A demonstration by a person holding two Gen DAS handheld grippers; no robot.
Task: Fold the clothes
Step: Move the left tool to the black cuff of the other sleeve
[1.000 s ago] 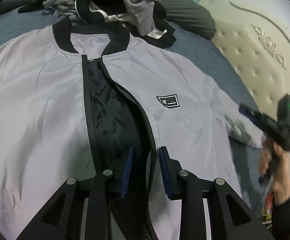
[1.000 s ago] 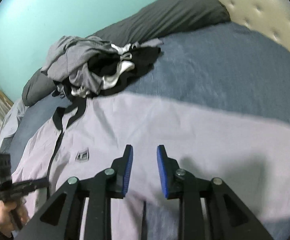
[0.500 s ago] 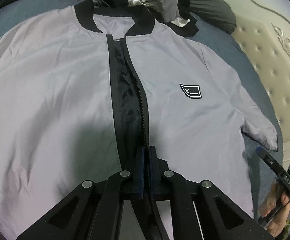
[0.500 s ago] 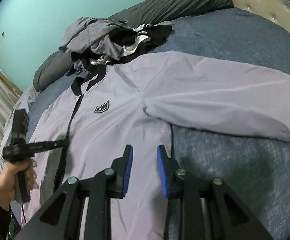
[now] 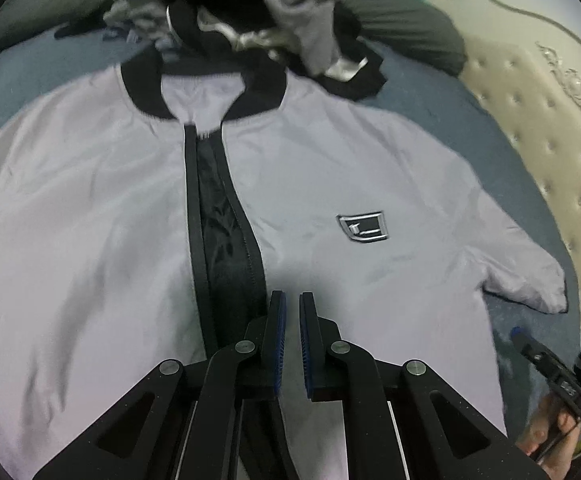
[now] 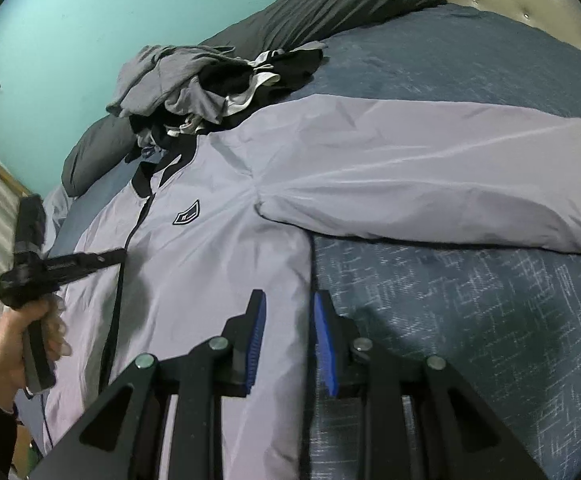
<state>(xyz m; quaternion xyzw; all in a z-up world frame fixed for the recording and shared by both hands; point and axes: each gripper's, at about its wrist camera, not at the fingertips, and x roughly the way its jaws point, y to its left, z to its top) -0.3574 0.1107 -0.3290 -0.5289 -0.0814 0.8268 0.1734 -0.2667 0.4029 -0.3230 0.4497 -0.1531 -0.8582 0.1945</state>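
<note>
Nearest the left wrist camera, the left hand-held gripper hovers over the lower front of the grey jacket, just right of its parted black zip; its blue pads stand a narrow gap apart with nothing between them, so it is released. The right hand-held gripper is likewise parted and empty, straddling the jacket's side edge where the cloth meets the blue bed cover. The jacket lies face up and spread flat on the bed, collar away from the person, one sleeve stretched out sideways, chest badge showing. No fold shows in it, so the step in hand looks like laying out and squaring the garment. A fold would call for pinching an edge or the sleeve and carrying it across the body. Beyond the collar sits a heap of crumpled clothes, then dark pillows and the tufted headboard.
</note>
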